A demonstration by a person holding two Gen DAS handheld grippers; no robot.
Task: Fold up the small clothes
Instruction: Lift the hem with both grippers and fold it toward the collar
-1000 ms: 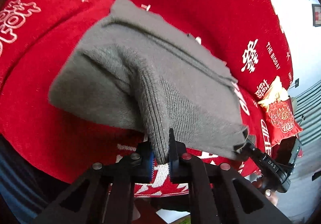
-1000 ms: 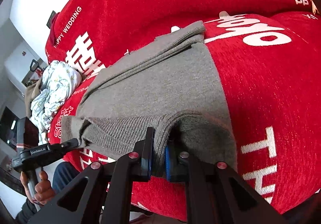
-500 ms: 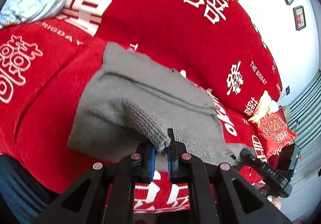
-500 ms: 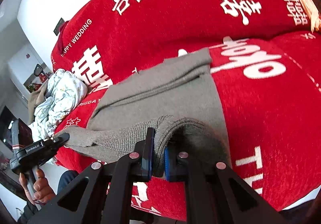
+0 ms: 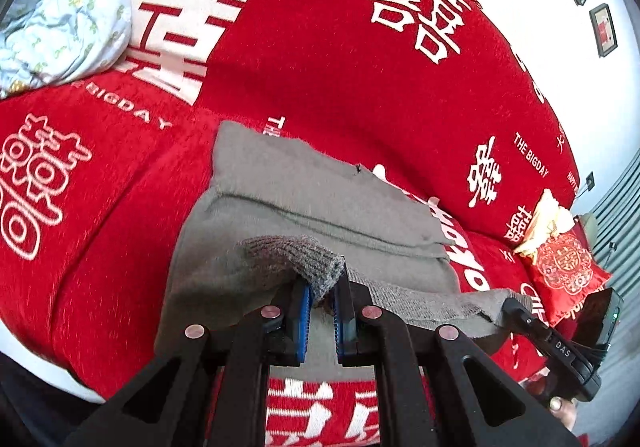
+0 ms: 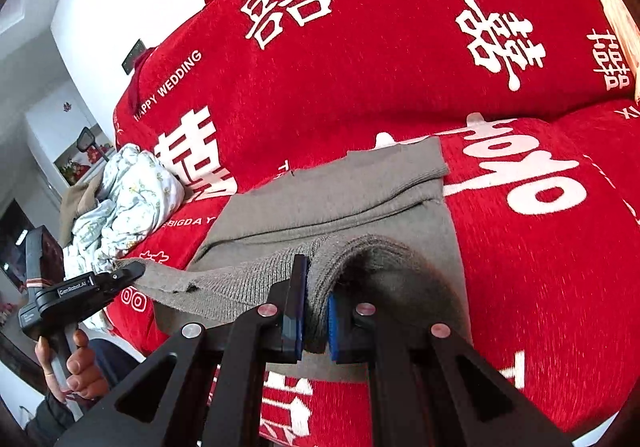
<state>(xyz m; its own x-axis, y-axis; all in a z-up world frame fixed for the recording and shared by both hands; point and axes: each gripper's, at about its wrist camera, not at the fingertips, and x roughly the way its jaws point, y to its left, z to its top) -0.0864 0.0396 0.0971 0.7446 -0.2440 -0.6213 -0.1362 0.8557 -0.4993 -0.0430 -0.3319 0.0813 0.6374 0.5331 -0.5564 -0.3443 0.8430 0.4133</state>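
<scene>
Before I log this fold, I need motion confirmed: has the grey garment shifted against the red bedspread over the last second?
Yes. The grey garment now covers less of the red bedspread, whose lettering beyond its far edge has come into view.

Beyond the left gripper (image 5: 320, 299) and right gripper (image 6: 314, 311), past the grey garment (image 5: 304, 207), the red bedspread (image 5: 320, 79) lies open. A crumpled floral cloth (image 5: 60, 19) obstructs far left; a red cushion (image 5: 564, 267) far right.
</scene>
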